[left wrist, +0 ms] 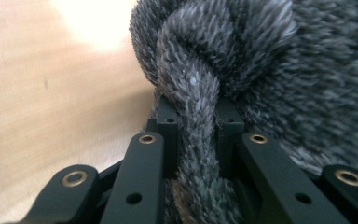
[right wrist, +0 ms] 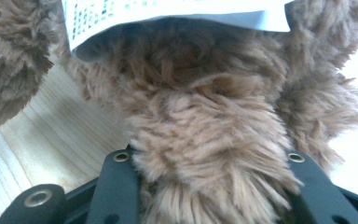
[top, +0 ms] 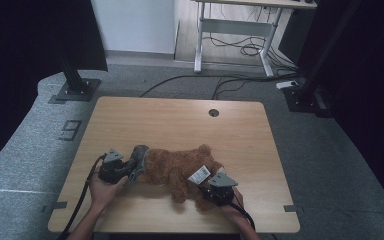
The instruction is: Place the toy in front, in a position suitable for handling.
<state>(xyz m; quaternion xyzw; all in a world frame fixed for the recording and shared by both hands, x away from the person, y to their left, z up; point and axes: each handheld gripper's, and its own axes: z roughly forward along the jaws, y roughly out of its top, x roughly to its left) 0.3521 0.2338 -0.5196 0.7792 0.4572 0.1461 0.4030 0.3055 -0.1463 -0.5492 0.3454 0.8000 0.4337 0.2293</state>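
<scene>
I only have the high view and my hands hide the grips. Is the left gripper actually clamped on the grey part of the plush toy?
Observer: Yes. The left gripper is shut on a strip of the grey knotted scarf.
Operator: And the right gripper?
Observer: The right gripper is shut on a brown furry limb of the plush toy.
Operator: Where is the white tag?
Observer: The white tag hangs just beyond that limb, printed side visible.

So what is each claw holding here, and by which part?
The left claw is shut on a strand of the grey scarf below its knot. The right claw is shut on a brown furry limb of the teddy bear, near its white tag.
</scene>
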